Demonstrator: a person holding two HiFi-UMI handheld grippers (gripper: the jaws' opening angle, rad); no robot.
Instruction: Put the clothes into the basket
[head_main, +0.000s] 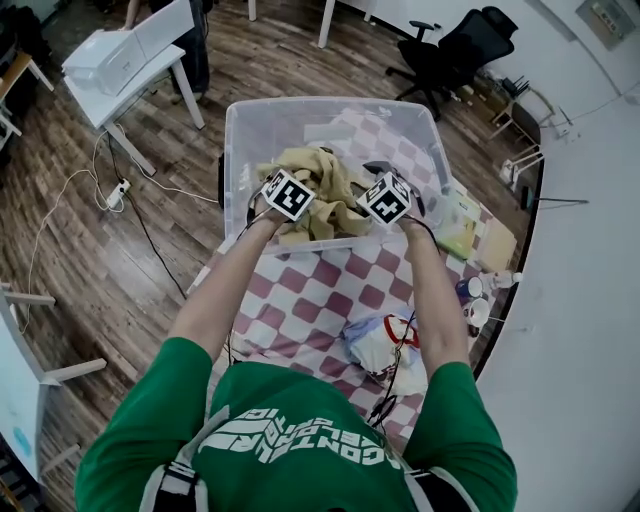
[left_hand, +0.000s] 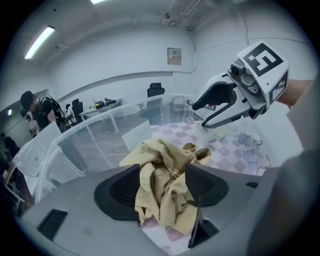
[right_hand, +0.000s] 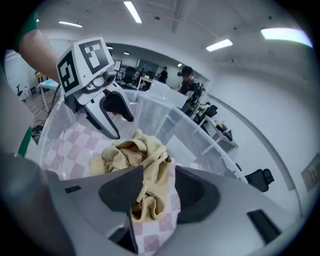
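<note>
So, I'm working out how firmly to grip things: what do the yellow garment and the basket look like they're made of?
Yellow garment: soft cloth with a matte look, possibly cotton. It crumples into loose folds and hangs limp.
Basket: clear, slightly frosted plastic, smooth and apparently rigid. The checked tablecloth shows through its walls, which stand straight.

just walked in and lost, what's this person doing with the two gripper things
A person in a green shirt is putting clothes into the clear plastic basket on the checked table. The left gripper and the right gripper are both clamped on one tan garment, holding it bunched over the basket's near side, not yet released. A white and blue bundle lies on the table nearer the person.
</note>
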